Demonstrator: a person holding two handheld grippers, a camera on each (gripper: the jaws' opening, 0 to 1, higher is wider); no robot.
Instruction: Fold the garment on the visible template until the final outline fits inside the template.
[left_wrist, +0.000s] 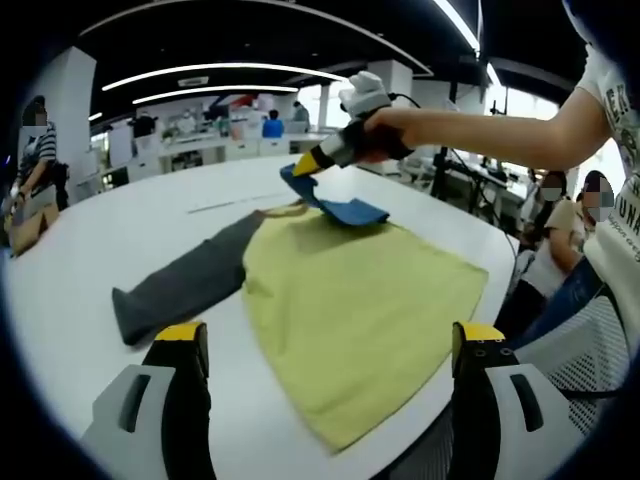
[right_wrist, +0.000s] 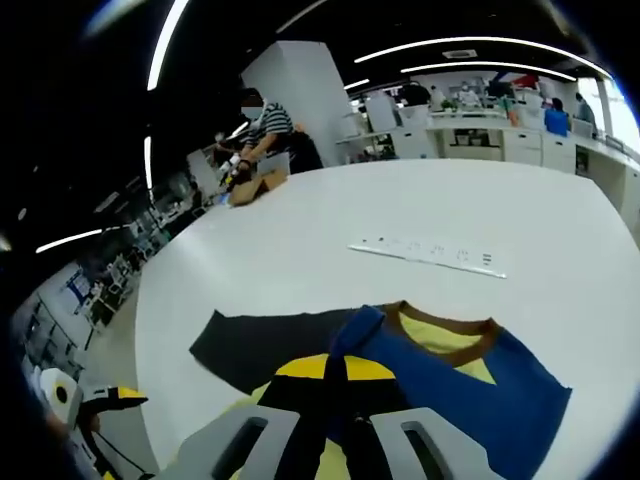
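Note:
A yellow-green shirt (left_wrist: 360, 310) lies flat on the white table (left_wrist: 120, 220), its grey sleeve (left_wrist: 190, 285) stretched out to the left. The blue sleeve (left_wrist: 345, 208) is lifted and drawn over the shirt's top by my right gripper (left_wrist: 300, 170), held in a person's hand. In the right gripper view, the right gripper (right_wrist: 335, 375) is shut on the blue sleeve (right_wrist: 470, 390), with the brown collar (right_wrist: 440, 322) and grey sleeve (right_wrist: 260, 345) beyond it. My left gripper (left_wrist: 329, 331) stands open above the shirt's near hem, holding nothing.
A thin pale strip (right_wrist: 430, 255) lies on the table beyond the collar. The table's near edge runs just past the shirt's hem, with a mesh chair (left_wrist: 590, 350) beside it. A person (right_wrist: 270, 130) sits at the far end; others sit at the right (left_wrist: 560, 220).

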